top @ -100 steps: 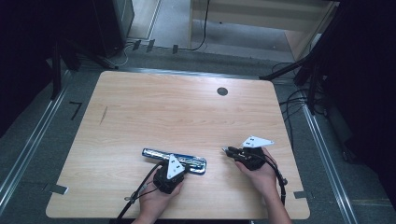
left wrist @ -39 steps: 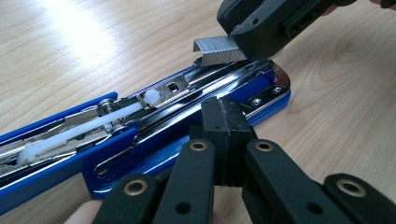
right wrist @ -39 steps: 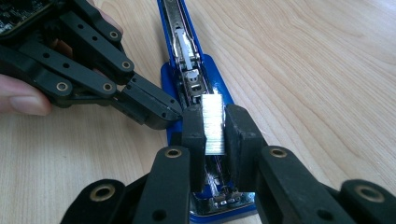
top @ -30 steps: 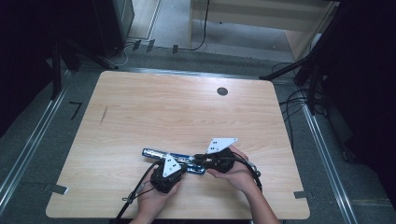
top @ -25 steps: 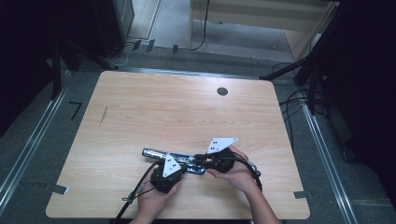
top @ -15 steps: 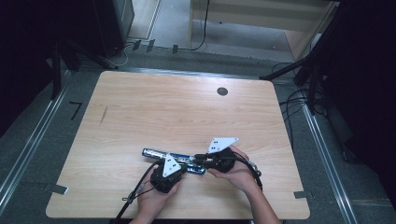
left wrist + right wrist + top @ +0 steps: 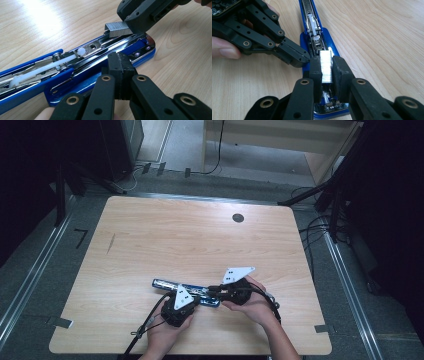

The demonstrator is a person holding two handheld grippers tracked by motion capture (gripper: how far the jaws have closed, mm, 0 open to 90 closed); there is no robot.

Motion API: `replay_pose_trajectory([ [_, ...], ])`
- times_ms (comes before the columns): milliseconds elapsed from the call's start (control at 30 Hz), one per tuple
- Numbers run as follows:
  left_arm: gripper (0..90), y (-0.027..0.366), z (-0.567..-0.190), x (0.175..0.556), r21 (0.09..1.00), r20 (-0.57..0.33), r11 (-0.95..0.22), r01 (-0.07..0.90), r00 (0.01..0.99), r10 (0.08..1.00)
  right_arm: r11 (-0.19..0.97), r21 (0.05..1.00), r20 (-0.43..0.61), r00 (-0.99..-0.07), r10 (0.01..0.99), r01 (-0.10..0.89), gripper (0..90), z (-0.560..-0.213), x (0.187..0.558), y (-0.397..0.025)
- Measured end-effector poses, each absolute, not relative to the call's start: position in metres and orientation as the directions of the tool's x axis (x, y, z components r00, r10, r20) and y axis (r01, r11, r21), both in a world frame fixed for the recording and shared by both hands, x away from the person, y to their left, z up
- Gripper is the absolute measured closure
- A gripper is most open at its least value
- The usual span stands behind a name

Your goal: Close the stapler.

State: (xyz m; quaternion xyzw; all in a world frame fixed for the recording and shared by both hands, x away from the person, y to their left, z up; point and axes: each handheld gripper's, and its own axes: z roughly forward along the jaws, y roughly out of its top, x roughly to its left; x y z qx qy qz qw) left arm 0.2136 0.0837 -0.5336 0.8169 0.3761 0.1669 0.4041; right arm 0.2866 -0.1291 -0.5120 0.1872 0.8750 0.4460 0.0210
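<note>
A blue stapler lies opened flat near the table's front edge, its chrome magazine facing up with a white pusher rod inside. My right gripper is shut on a strip of silver staples and holds it just over the magazine's end. The staples hang right above the chrome channel. My left gripper is shut with nothing between its pads, and its tip rests against the stapler's blue side. In the high view the left gripper and right gripper meet over the stapler's right end.
The wooden table has a round black cable hole at the back right. Cables trail from both grippers toward the front edge. Dark equipment and floor cables surround the table.
The right gripper has come in from the stapler's right to its end, carrying the staples. Over the last second it barely shifted. The left gripper has stayed against the stapler.
</note>
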Motion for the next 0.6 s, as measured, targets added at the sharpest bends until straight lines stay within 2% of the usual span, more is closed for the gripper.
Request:
replay_pose_trajectory([
  [600,90.0,0.0838,-0.5336,0.2137,0.786,-0.032,-0.390,0.480,0.661,0.749,0.528,0.789,0.136,-0.928,0.346,0.313,80.0,-0.5121,0.2881,-0.1324],
])
